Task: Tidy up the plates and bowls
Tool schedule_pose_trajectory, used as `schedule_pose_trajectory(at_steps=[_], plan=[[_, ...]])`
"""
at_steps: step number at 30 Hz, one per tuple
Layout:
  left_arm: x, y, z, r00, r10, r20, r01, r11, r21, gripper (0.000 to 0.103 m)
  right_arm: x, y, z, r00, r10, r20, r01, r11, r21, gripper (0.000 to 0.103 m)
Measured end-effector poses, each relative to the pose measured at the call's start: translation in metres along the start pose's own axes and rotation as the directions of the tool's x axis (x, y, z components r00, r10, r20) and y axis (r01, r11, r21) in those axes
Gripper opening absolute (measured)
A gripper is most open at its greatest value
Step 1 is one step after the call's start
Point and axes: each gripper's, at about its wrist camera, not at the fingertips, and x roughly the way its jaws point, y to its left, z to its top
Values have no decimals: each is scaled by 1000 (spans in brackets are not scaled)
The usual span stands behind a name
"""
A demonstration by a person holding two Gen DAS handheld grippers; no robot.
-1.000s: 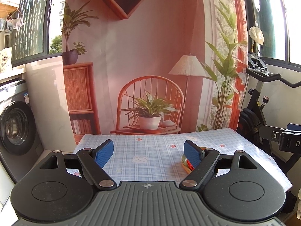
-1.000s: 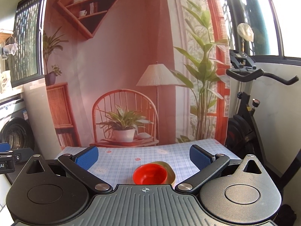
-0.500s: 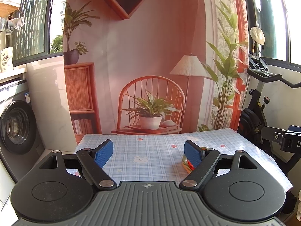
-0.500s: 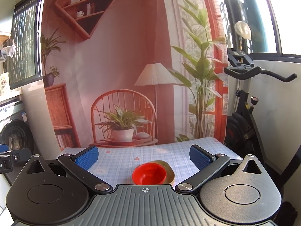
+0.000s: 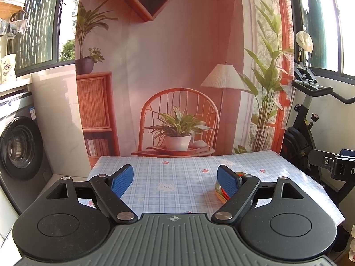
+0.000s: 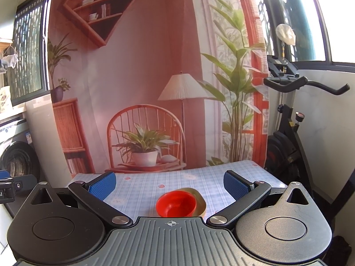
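Note:
A red bowl [image 6: 176, 204] sits on a gold plate [image 6: 199, 199] on the table with the blue checked cloth [image 6: 150, 188]. My right gripper [image 6: 169, 182] is open and empty, held above and just behind the bowl. My left gripper [image 5: 175, 180] is open and empty over the table's near middle. In the left wrist view the gold plate [image 5: 217, 192] and red bowl show only as a sliver behind the right finger [image 5: 227, 182]. The right gripper's body [image 5: 337, 164] shows at that view's right edge.
A printed backdrop [image 5: 177, 66] hangs behind the table's far edge. An exercise bike [image 6: 288, 133] stands to the right of the table. A washing machine [image 5: 17, 148] stands to the left. The checked cloth [image 5: 177, 177] covers the table.
The right wrist view has tilted slightly, with the bowl and plate a little lower and nearer in it. The left gripper has barely moved. Both stay open.

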Motion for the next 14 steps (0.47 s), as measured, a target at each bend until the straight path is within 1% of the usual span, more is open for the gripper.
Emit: schedule_pose_trajectory(at_steps=[14], plan=[[0, -2, -1, 1000, 10, -14, -10, 1000, -7, 85, 1, 2, -3, 1000, 2, -2, -2, 1000, 0, 103]])
